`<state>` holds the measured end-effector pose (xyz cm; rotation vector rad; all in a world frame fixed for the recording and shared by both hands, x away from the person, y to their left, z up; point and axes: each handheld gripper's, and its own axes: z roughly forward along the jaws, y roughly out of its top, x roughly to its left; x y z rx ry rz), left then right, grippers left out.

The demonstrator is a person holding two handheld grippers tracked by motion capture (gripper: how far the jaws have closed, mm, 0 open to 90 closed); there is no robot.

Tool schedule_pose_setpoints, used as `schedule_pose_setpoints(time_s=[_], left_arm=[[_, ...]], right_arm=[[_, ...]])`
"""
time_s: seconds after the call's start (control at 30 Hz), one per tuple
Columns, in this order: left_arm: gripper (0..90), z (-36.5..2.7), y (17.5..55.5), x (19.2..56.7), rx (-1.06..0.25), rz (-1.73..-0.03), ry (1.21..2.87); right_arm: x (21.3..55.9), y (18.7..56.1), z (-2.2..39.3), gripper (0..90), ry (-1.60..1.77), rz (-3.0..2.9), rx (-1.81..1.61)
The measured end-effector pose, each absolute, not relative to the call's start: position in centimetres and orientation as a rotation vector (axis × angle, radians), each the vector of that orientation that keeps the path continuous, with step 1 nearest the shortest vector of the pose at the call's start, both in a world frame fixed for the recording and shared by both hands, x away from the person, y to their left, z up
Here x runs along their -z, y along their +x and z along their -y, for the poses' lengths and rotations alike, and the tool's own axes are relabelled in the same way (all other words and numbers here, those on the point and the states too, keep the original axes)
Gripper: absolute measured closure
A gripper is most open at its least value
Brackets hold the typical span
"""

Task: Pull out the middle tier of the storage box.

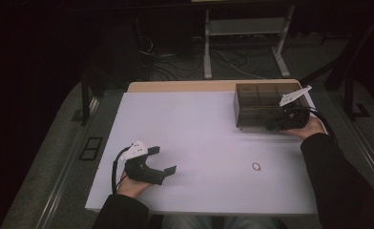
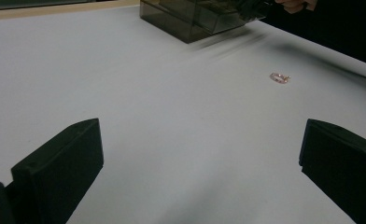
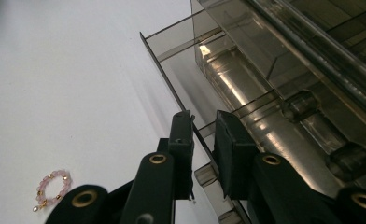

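Looking from the high view, I begin at the left side of the white table [image 1: 199, 133]. My left gripper [image 1: 164, 161] rests there near the front edge, held in the left hand [image 1: 133, 187], and it points toward the middle of the table. Its two black jaws stand wide apart and nothing is between them. In the left gripper view I see bare white surface between the jaws, and farther off the small bracelet [image 2: 279, 78] and the box [image 2: 195, 18].

Going to the right, the pink bead bracelet [image 1: 256, 166] lies flat on the table, alone, well apart from both grippers and in front of the box. In the right gripper view it lies at the lower left [image 3: 52, 189], and I can see small gold beads between the pink ones.

At the far right corner stands the smoky transparent organizer box [image 1: 261, 107], with several compartments open at the top. My right gripper [image 1: 276, 126] is at the front lower edge of this box, held by the right hand [image 1: 309, 128]. In the right gripper view the jaws [image 3: 204, 144] are nearly together, and the thin front panel of a drawer [image 3: 172, 88] passes between the two pads. This drawer is pulled a little out from the box. The pads appear to press on the panel from both sides, so I read it as clamped on the drawer front.
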<state>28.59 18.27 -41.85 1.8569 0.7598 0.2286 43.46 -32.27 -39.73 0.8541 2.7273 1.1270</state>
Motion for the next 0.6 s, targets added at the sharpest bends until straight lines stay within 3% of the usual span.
schedule_pose_setpoints(time_s=[0.6], left_arm=[[0.0, -18.2, 28.6, 41.9, -0.227, -0.761, 1.861]], right_arm=[[39.9, 42.4, 32.6, 75.7, 0.853, -2.743, -1.147]])
